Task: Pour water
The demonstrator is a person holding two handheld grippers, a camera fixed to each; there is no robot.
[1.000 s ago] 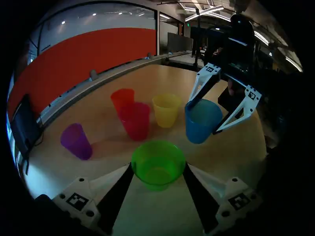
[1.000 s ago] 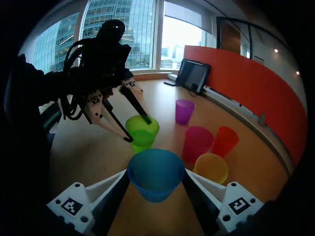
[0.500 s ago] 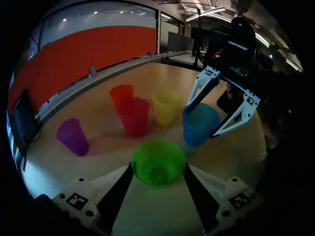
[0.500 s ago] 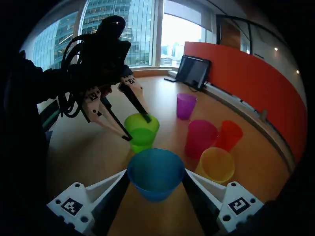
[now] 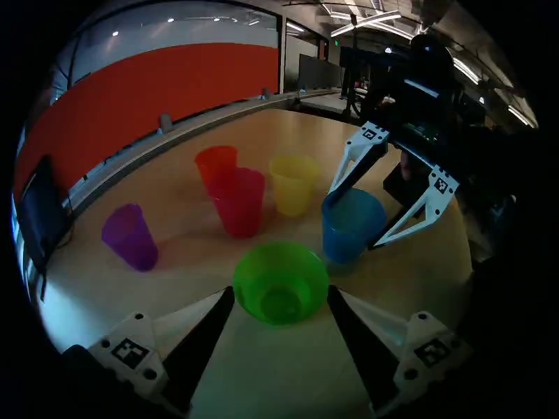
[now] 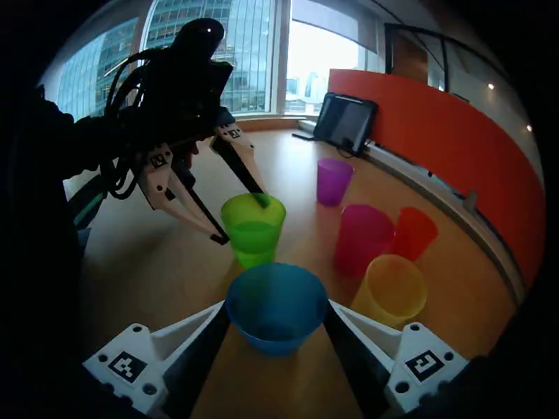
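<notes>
— What is set on the table [image 5: 412, 272]?
— A purple cup [image 5: 129, 236], pink cup [image 5: 239, 201], orange cup [image 5: 213, 159], yellow cup [image 5: 293, 183]. The orange is partly hidden by the pink.
— And the claws?
— The green cup [image 5: 279, 279] is clamped by the left gripper [image 5: 279, 292], the blue cup [image 6: 276, 311] by the right gripper [image 6: 276, 306], both held upright.

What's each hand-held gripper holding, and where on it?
Left hand-held gripper: green cup, pinched at opposite sides below the rim. Right hand-held gripper: blue cup, same hold.
</notes>
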